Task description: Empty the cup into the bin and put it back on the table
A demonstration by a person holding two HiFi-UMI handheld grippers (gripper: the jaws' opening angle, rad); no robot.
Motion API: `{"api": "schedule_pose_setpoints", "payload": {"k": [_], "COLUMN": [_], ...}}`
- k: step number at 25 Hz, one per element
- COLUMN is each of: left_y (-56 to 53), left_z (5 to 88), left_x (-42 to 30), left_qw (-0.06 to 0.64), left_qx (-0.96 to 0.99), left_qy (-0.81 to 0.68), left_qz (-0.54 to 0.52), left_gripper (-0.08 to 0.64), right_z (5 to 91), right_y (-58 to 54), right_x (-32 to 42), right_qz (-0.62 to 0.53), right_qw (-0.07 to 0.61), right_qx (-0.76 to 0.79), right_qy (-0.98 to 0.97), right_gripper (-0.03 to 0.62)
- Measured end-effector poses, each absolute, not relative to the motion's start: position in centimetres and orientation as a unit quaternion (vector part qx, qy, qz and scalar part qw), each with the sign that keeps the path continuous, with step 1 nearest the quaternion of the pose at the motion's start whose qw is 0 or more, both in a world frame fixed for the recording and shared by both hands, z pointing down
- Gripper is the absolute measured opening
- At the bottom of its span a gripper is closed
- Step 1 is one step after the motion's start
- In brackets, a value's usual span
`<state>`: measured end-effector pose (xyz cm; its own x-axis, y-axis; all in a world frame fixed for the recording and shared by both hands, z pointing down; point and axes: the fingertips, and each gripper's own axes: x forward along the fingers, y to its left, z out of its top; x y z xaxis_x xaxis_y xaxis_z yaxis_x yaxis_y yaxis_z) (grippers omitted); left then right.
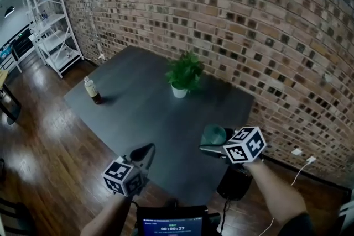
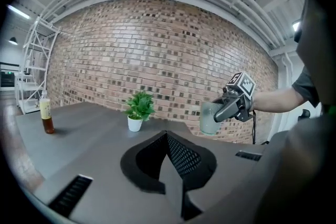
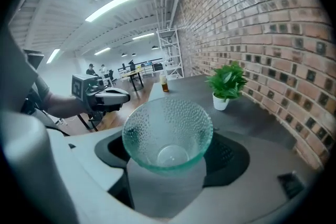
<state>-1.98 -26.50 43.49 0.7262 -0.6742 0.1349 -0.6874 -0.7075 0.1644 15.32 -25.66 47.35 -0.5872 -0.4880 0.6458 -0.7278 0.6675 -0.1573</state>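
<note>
Right gripper view: right tongs (image 3: 168, 157) pinch the dimpled glass cup (image 3: 168, 128) over the near edge of the worktop (image 1: 138, 102); left tongs (image 2: 167, 139) pressed together, empty. Likely light, stiff, slick, breakable: grip mid-wall.

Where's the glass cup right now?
The glass cup is clamped in the right gripper, lower right in the head view, over the table's near right corner, with the black bin just beyond that edge.
</note>
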Motion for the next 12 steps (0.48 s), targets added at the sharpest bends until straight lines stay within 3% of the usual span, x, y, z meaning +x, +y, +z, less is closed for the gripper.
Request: {"api": "schedule_pose_setpoints", "payload": {"k": [12], "left_y": [-27.3], "left_z": [48.5], "left_x": [-8.9], "left_qw": [0.14], "left_qx": [0.888], "left_qy": [-0.437], "left_qz": [0.038], "left_gripper": [-0.009], "right_z": [52.2], "right_y": [-27.7], "right_x": [5.2], "right_qz": [0.183], "right_qw": [0.301], "right_qx": [0.279], "right_qy": [-0.893], "right_gripper": [0.394]}}
